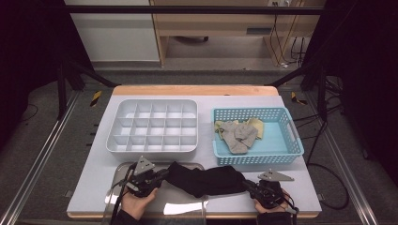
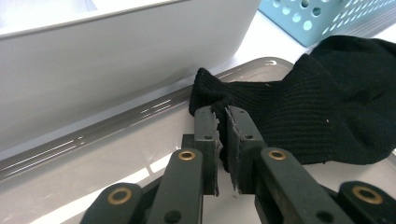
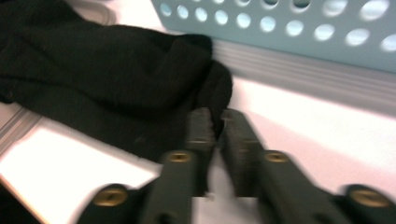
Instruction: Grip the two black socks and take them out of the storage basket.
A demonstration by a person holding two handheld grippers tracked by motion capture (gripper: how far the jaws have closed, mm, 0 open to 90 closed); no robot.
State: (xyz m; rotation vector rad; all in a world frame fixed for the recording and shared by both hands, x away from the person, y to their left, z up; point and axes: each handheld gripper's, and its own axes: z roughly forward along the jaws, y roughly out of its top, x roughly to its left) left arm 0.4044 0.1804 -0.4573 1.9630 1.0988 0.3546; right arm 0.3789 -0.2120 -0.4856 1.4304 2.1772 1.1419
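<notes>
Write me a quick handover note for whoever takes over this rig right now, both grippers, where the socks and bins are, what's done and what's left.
Left gripper: shut on one end of the black sock.
Right gripper: jaws nearly together at the sock's other end; the blurred right gripper view leaves the grip unclear.
Sock: stretched between both grippers, partly over the clear tray at the table's near edge.
Blue basket: holds a grey sock on something yellow.
White divided organizer: no socks seen in its compartments.
Left, probably: fold or roll the black sock, place it, then the basket's items.
</notes>
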